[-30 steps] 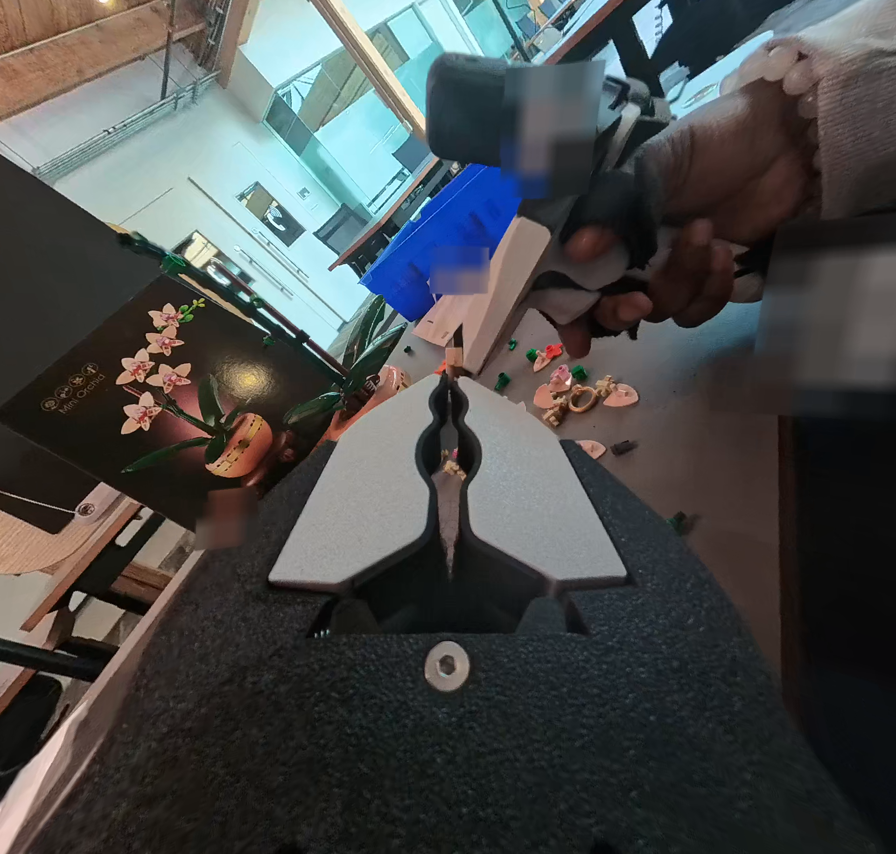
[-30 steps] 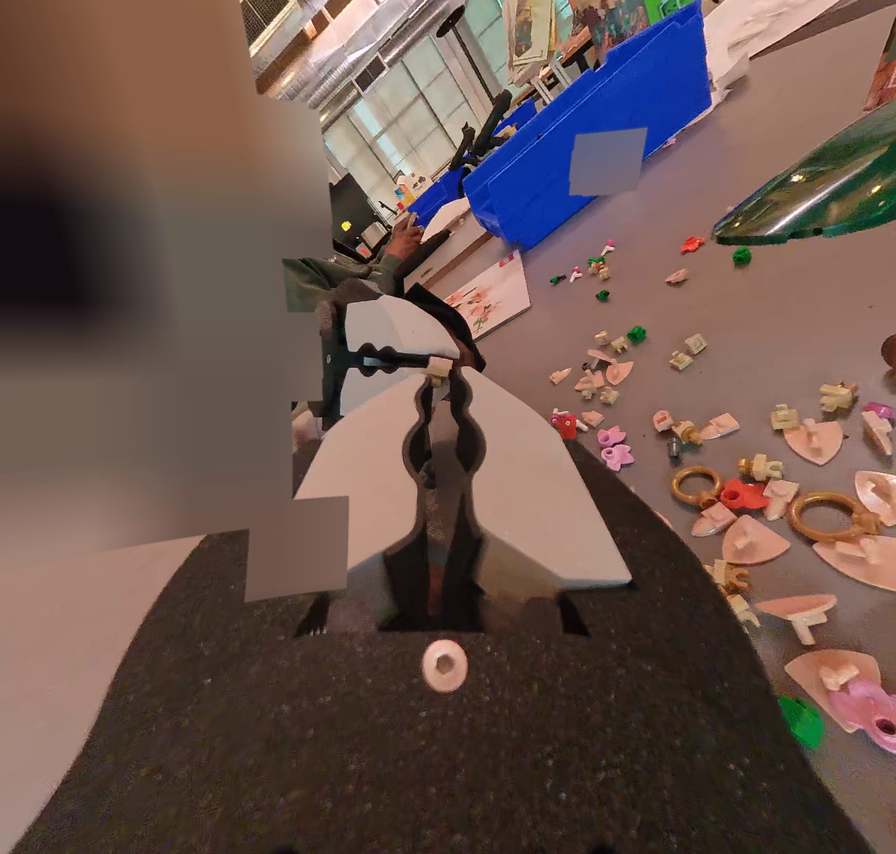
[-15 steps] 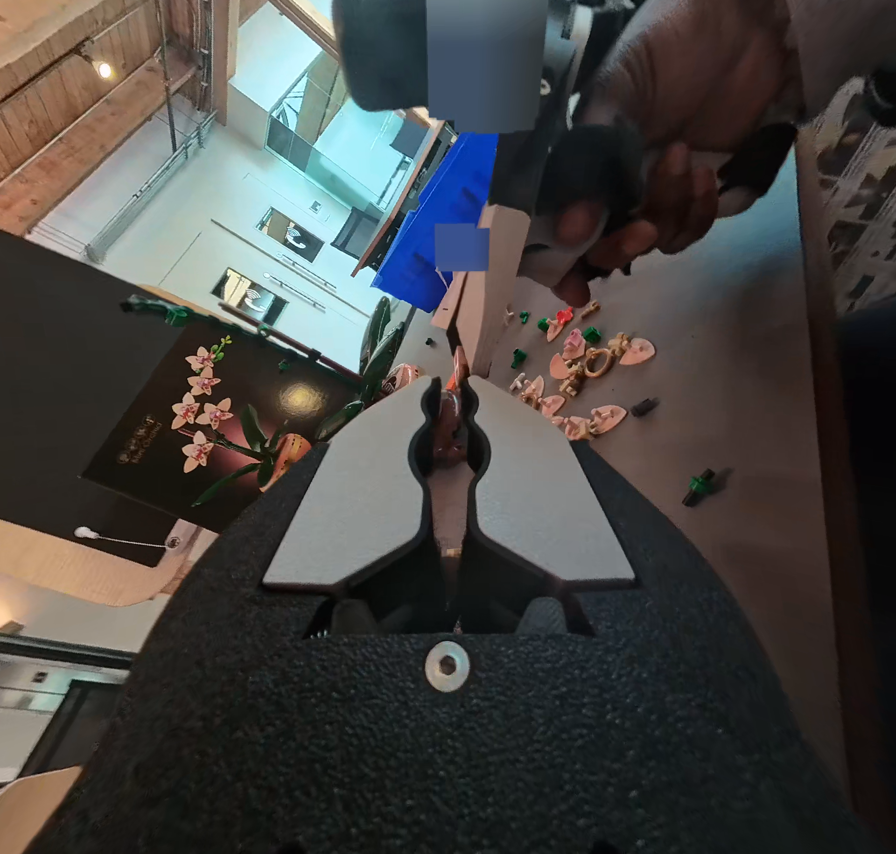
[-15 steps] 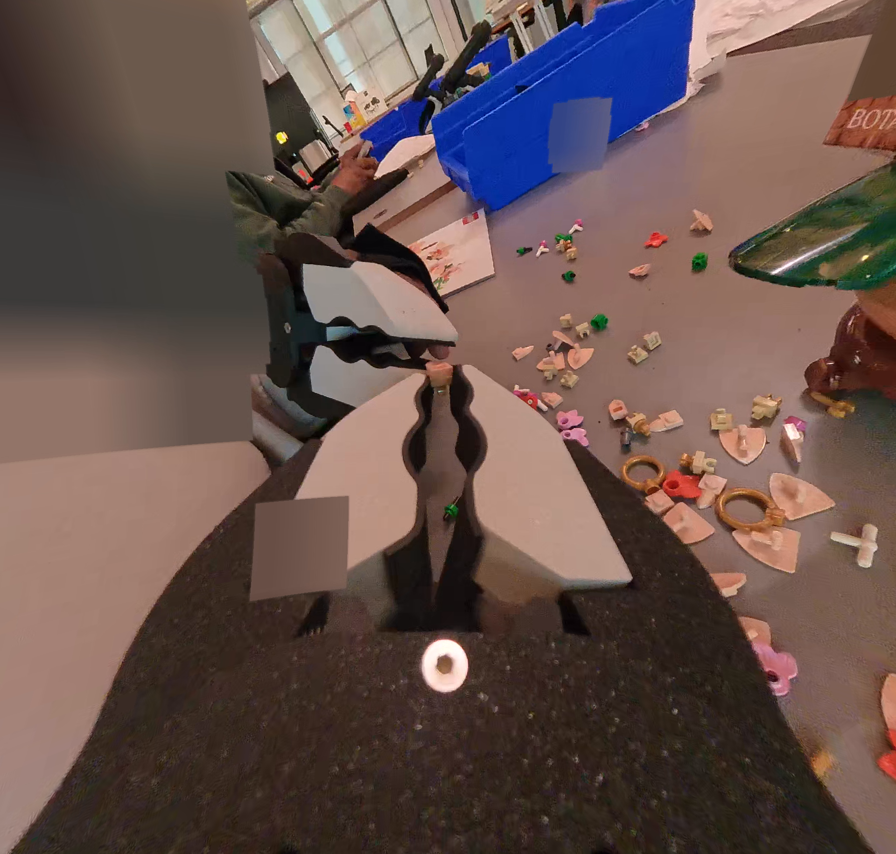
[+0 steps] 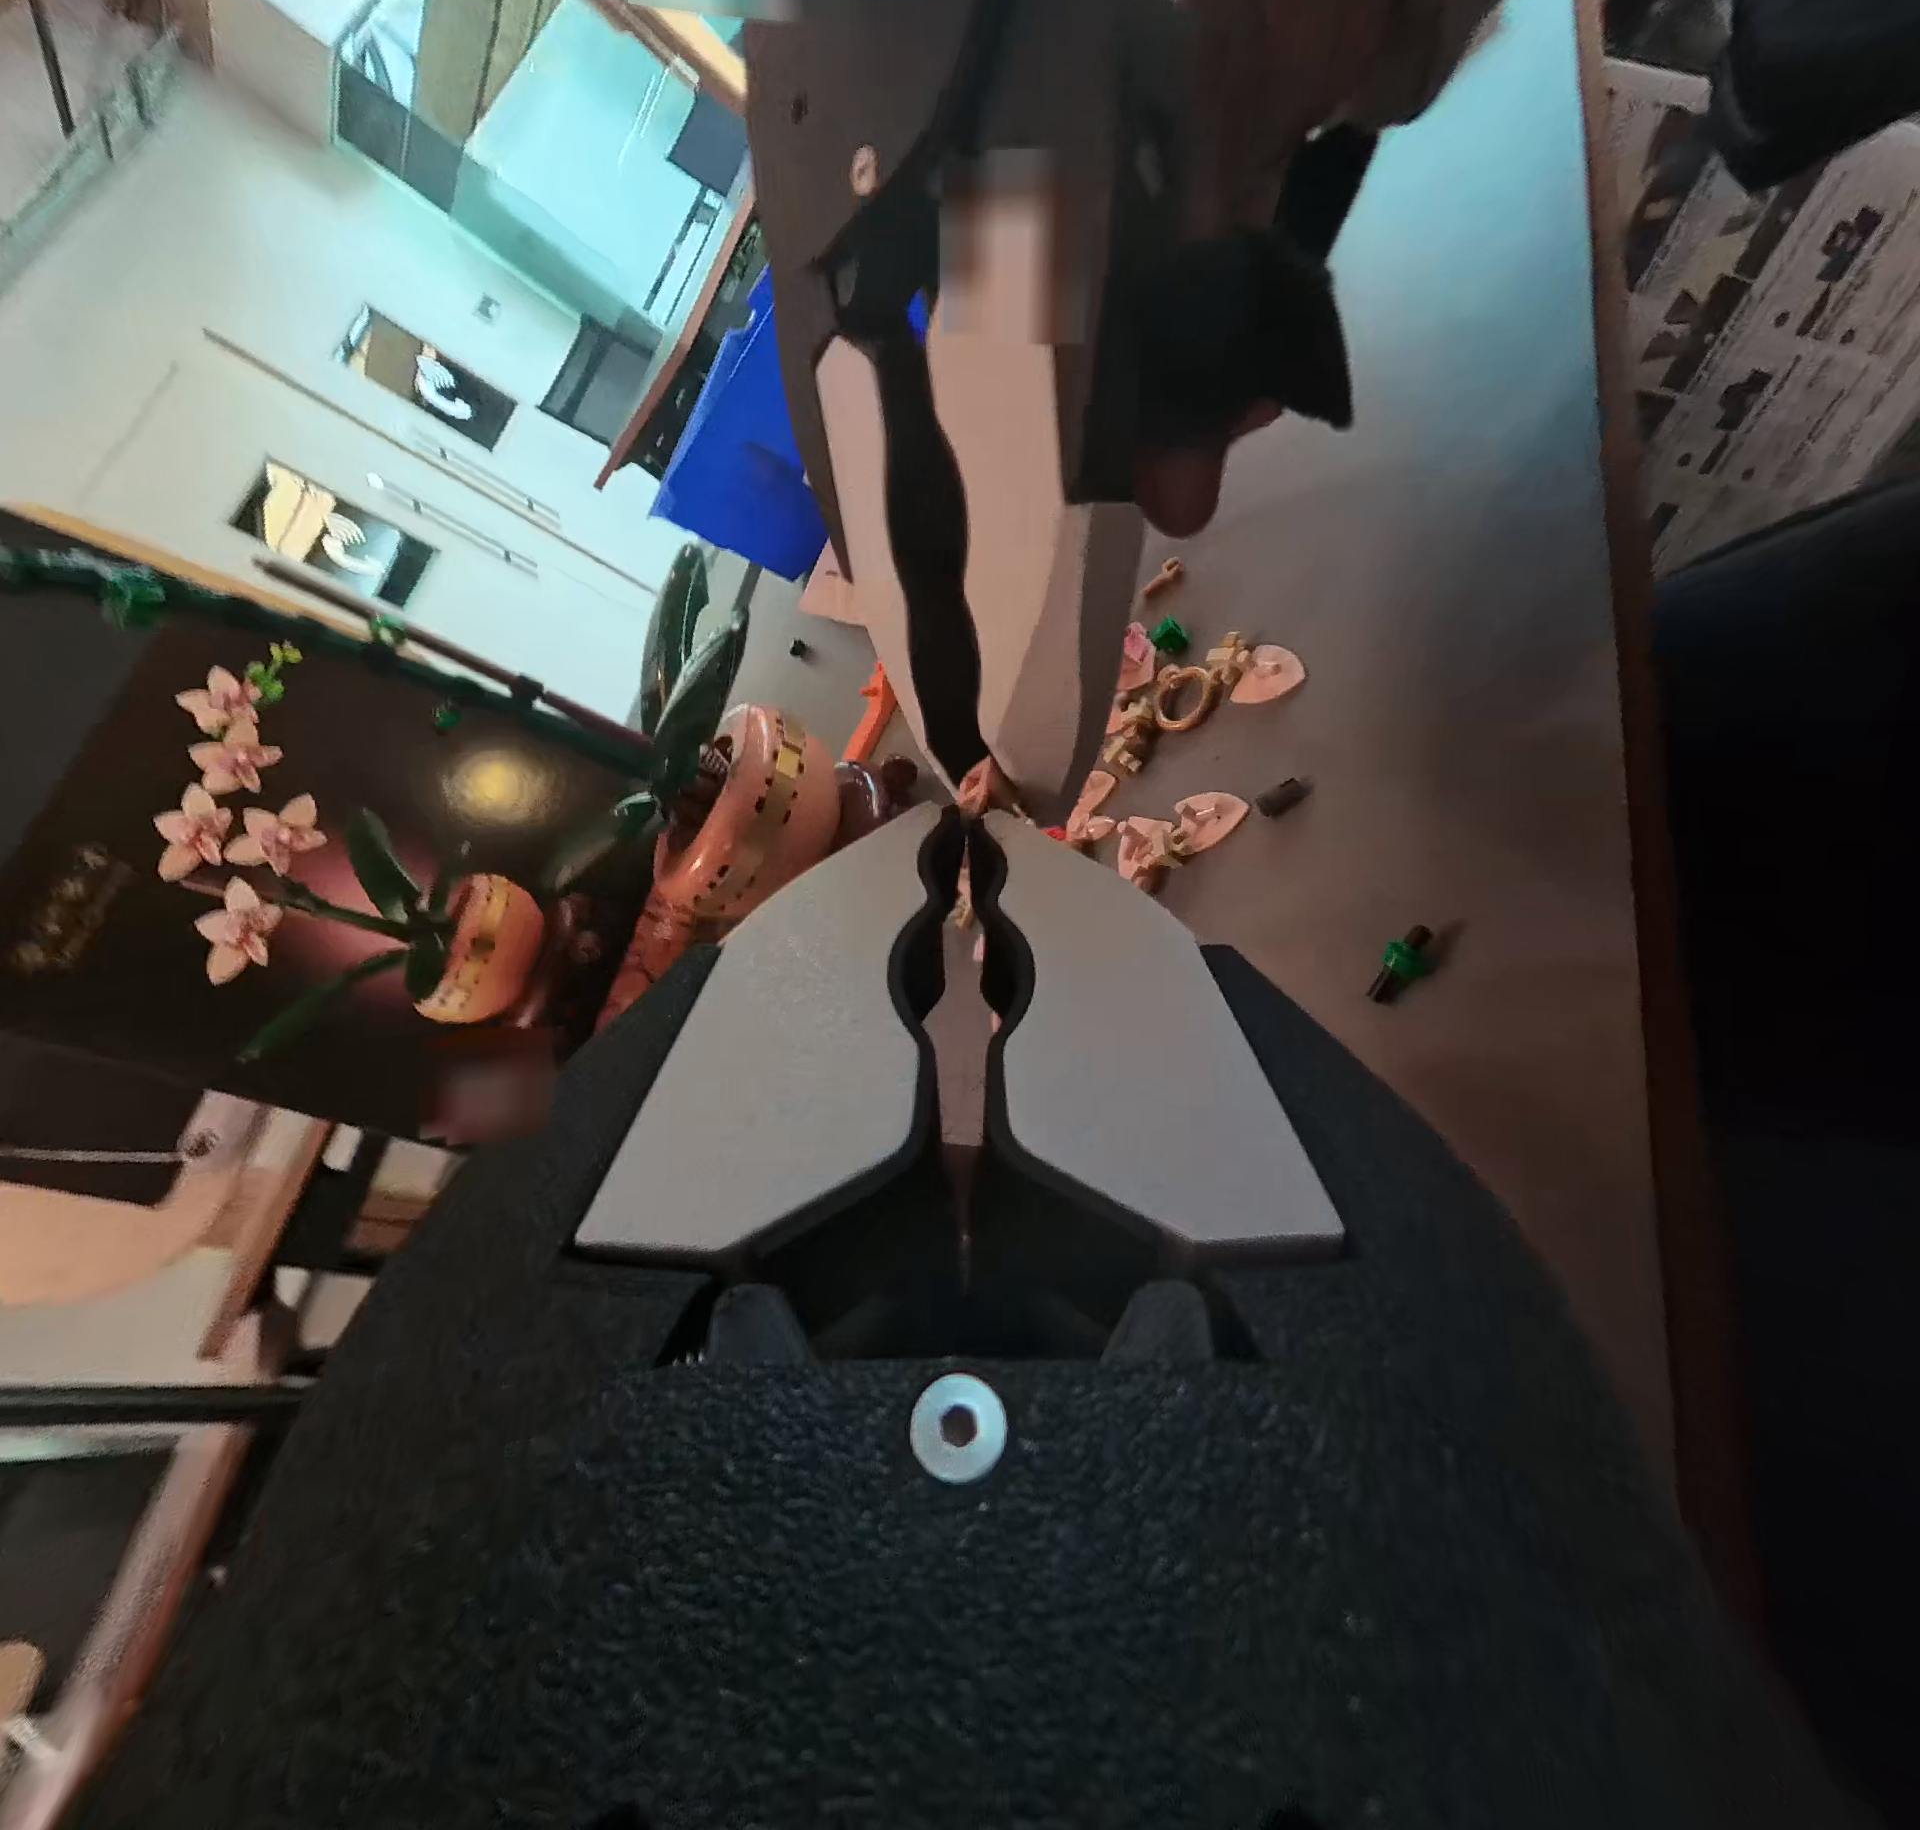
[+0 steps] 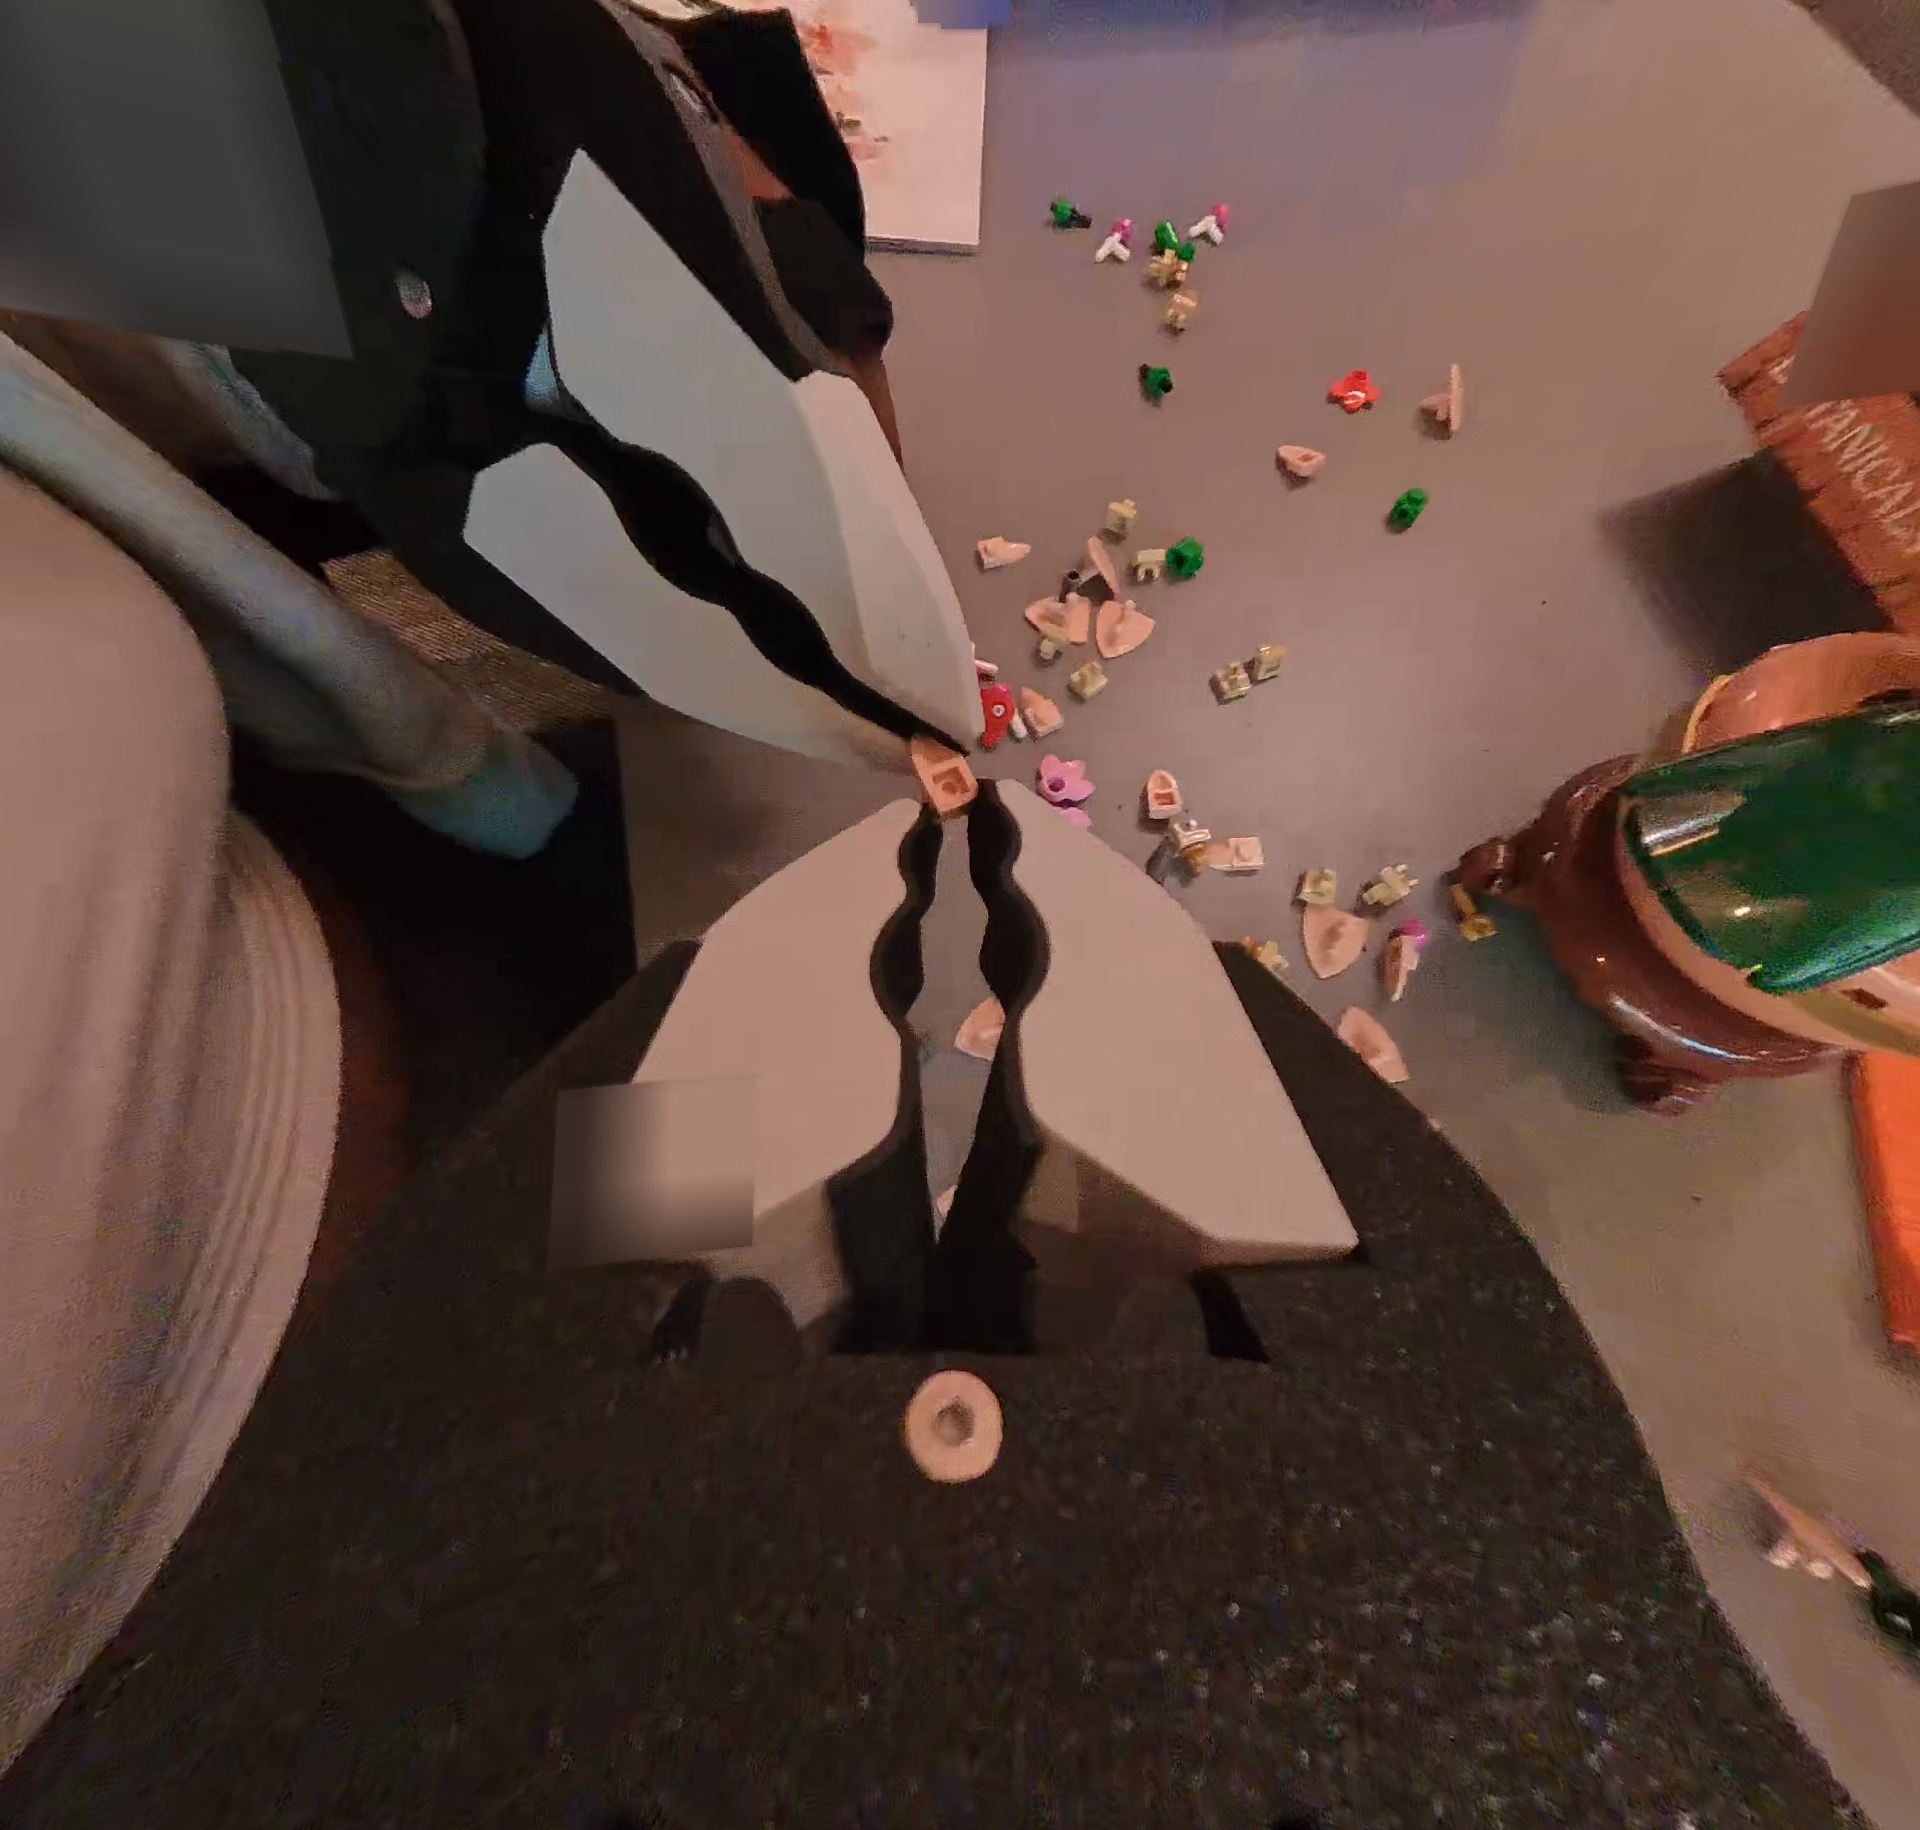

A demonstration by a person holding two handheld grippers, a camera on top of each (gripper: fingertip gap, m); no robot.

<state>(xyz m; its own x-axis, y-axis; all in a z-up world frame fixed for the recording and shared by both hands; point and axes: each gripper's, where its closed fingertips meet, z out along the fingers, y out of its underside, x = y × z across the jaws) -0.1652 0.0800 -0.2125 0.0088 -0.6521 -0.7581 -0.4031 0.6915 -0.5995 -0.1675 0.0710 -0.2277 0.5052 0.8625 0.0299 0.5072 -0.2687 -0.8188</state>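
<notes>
In the left wrist view, the left gripper [image 5: 966, 824] is seen nearly closed, tip to tip with the right gripper [image 5: 982, 783]; what it pinches cannot be told.

In the right wrist view, a tan brick [image 6: 943, 781] is pinched between both tips above the grey table [image 6: 1455, 222]. It could be dropped by any slight twist.

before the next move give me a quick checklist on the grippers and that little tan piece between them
1. Right gripper shut on the tan piece: ok.
2. Left gripper tips closed: ok.
3. Left gripper also pinching the tan piece: cannot tell, tips meet right at it.
4. Both grippers tip to tip: ok.
5. Brown pot clear of the grippers: ok, off to the right.
6. Loose pieces on the grey table out of the way: ok.
</notes>
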